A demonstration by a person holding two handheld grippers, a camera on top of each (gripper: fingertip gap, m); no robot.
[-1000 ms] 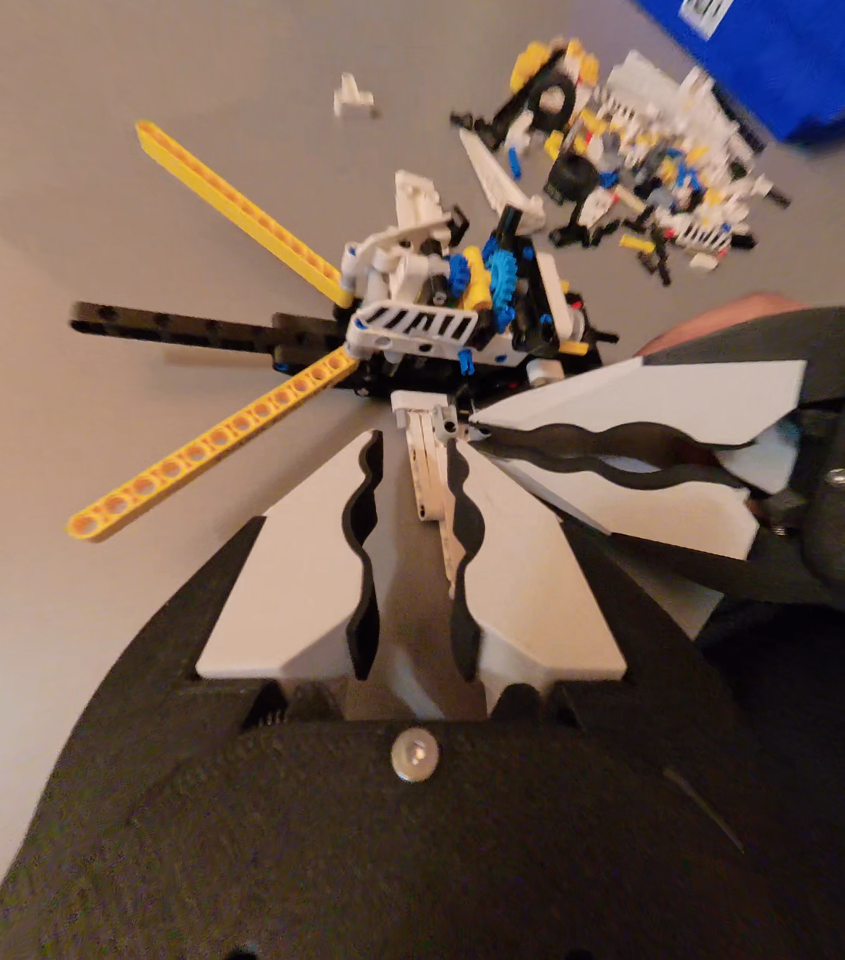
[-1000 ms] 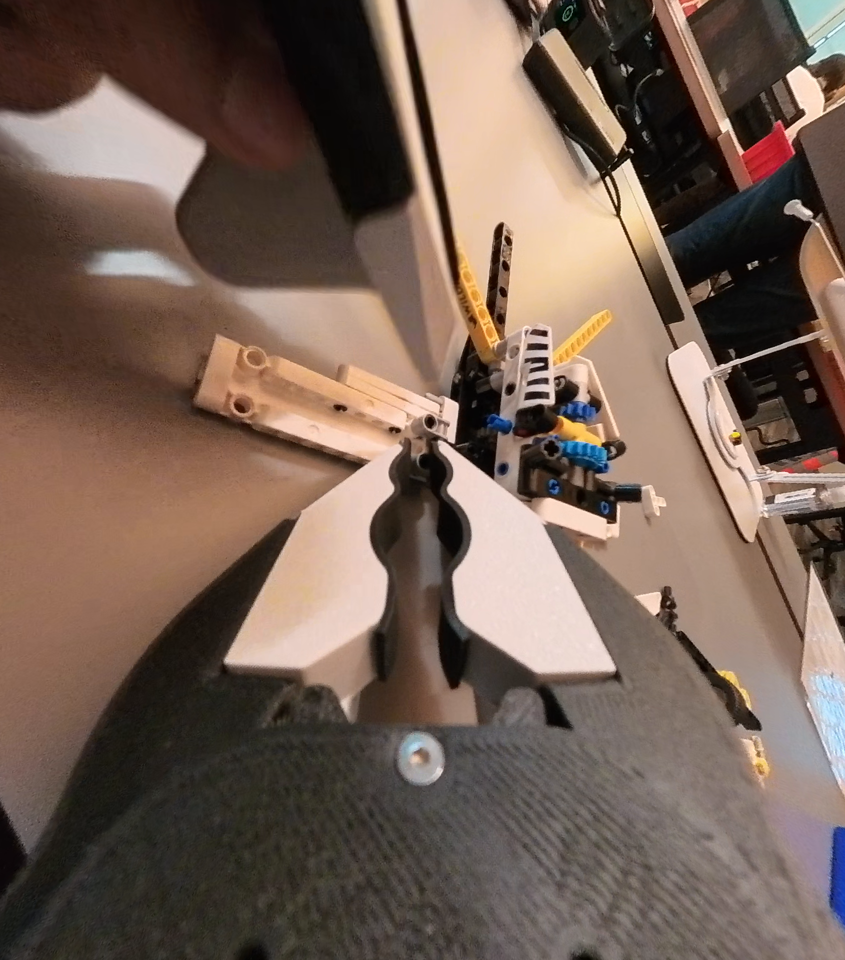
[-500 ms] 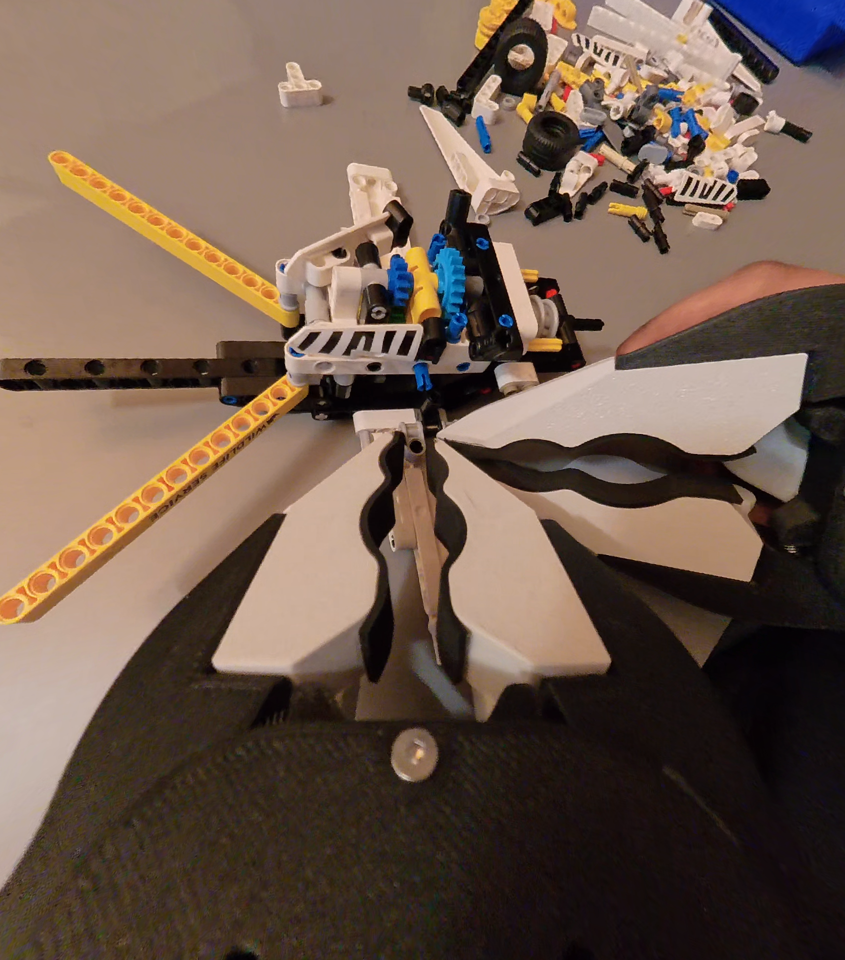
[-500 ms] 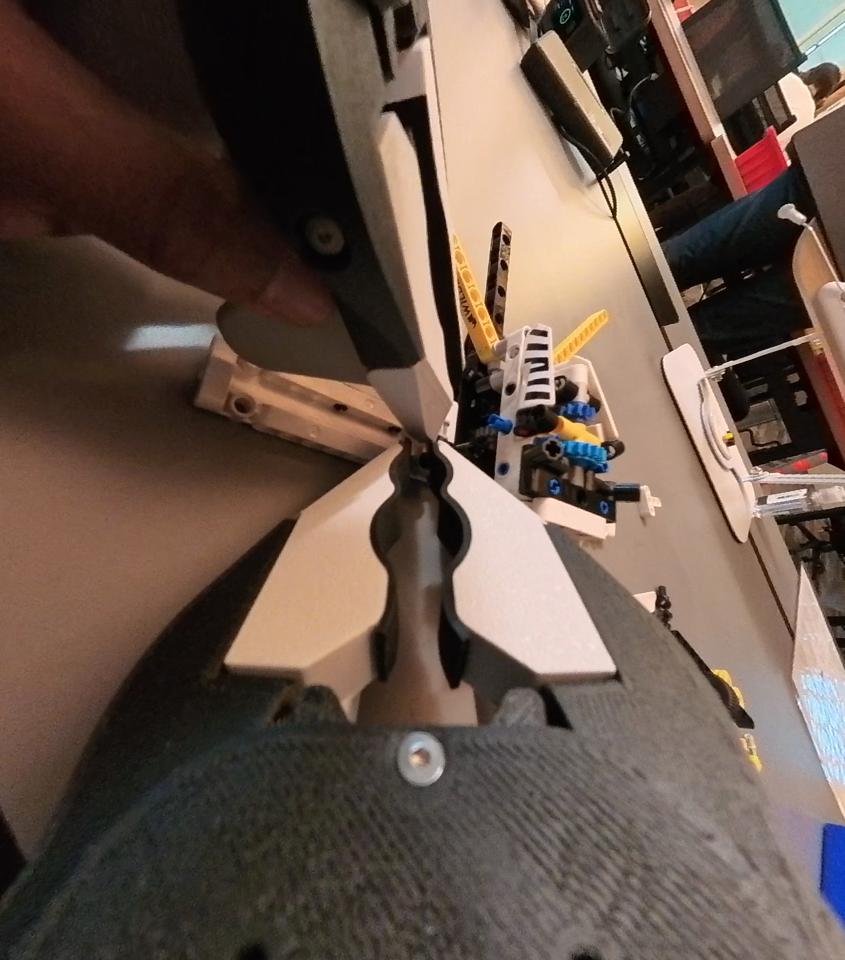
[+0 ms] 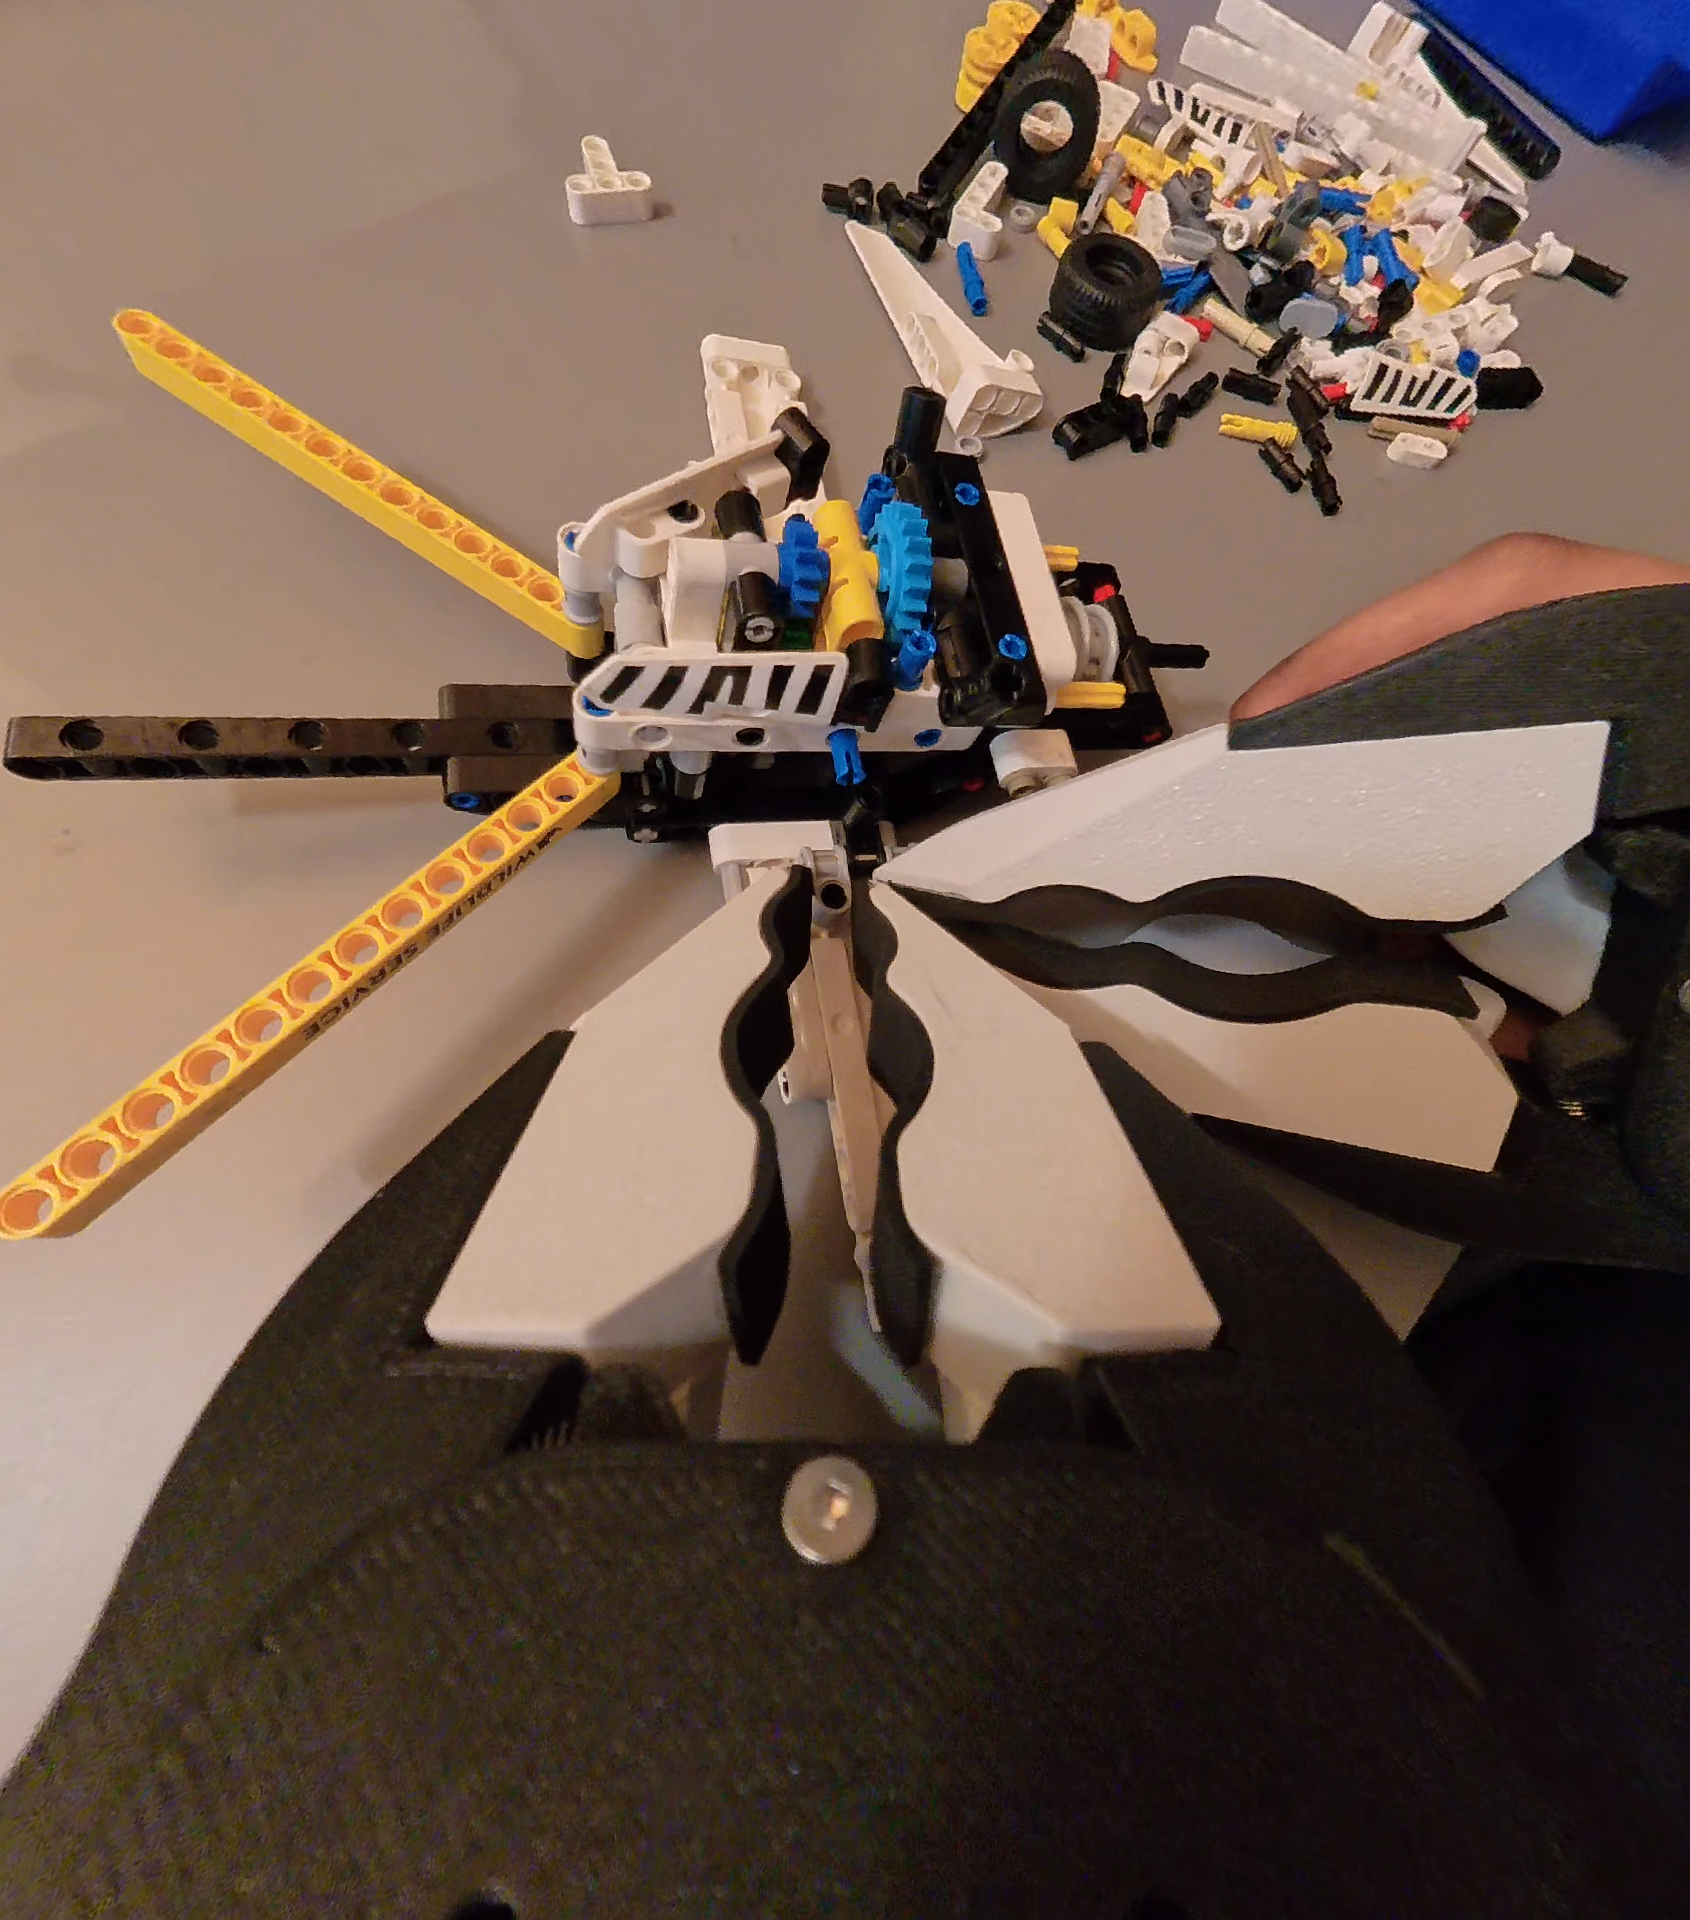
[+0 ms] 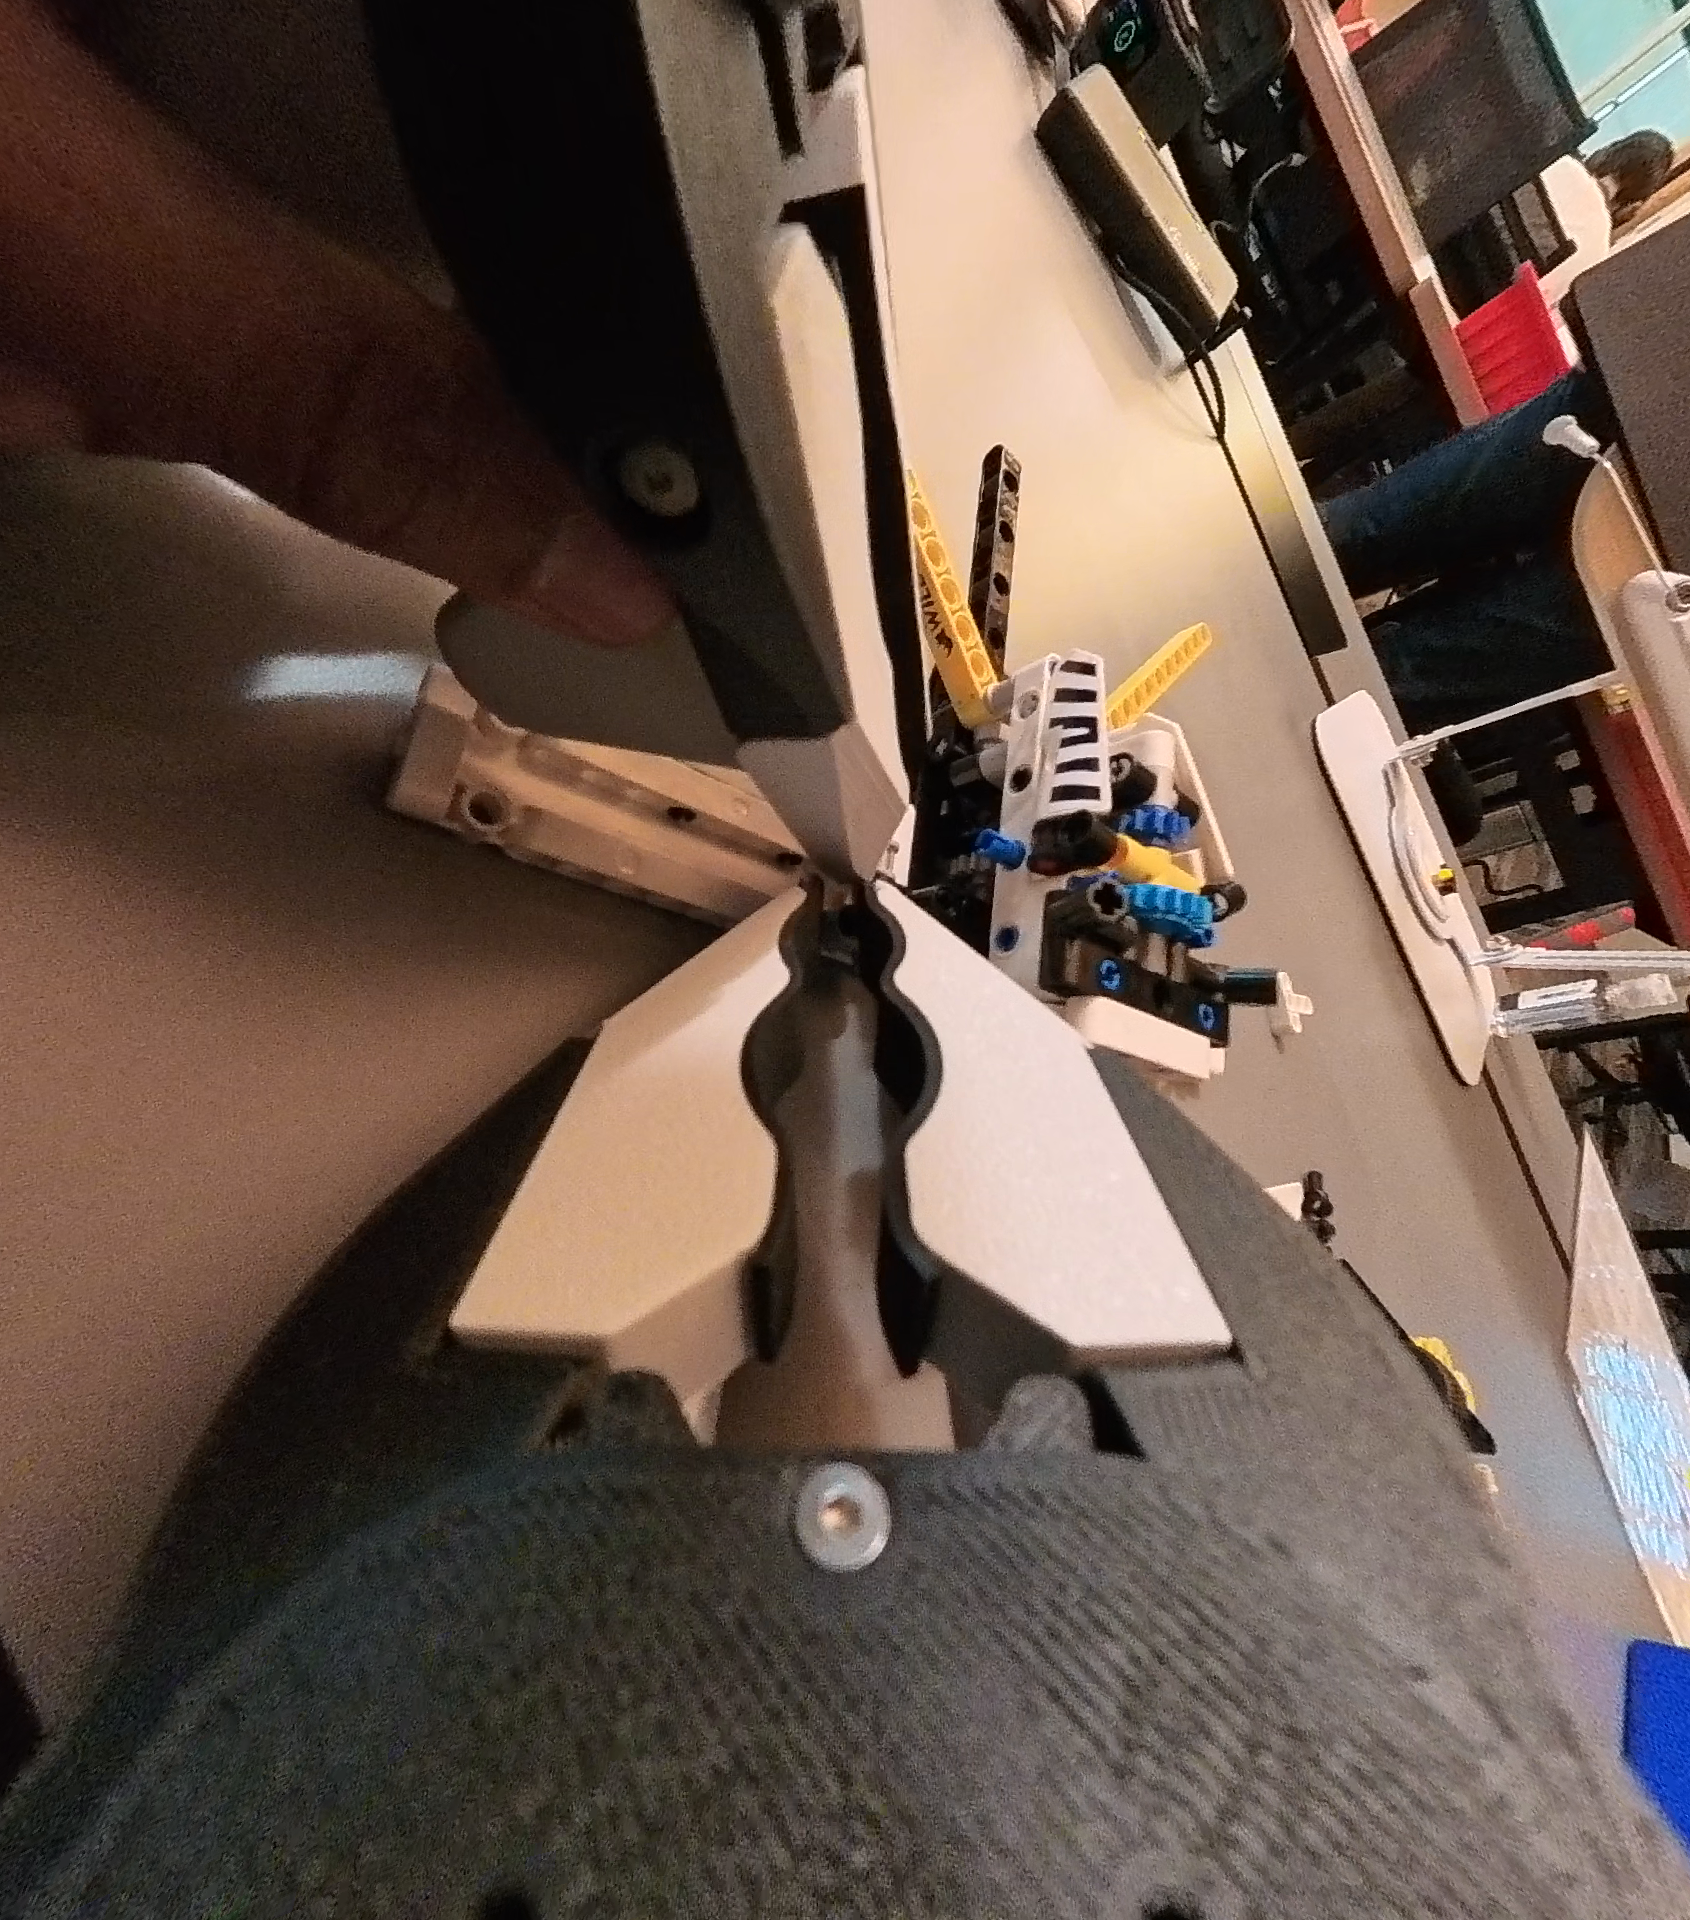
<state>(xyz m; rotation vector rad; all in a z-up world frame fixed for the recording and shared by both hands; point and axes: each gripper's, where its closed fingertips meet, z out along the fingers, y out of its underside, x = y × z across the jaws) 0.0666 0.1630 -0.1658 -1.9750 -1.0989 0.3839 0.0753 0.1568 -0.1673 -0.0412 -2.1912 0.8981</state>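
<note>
a long pale grey plastic panel, flat and pierced with small round holes, is clamped between the wavy black rubber pads of the left gripper at the centre of the left wrist view; its forward end, with a round socket, shows at the fingertips. the left fingers are matt white wedges on a coarse black printed body filling the lower frame. the right gripper enters from the right edge, a fingertip of the holding hand visible above it, and its tips meet the left tips at the same spot. in the right wrist view its pads are nearly closed on a small dark pin at the tips; the piece is too small for more to be told. just beyond the tips lies a brick-built model of glossy white, black and blue toothed parts, with two yellow perforated beams and a black beam fanning to the left. a heap of loose small parts is spread at the upper right on a smooth grey table, beside a blue bin at the corner.
</note>
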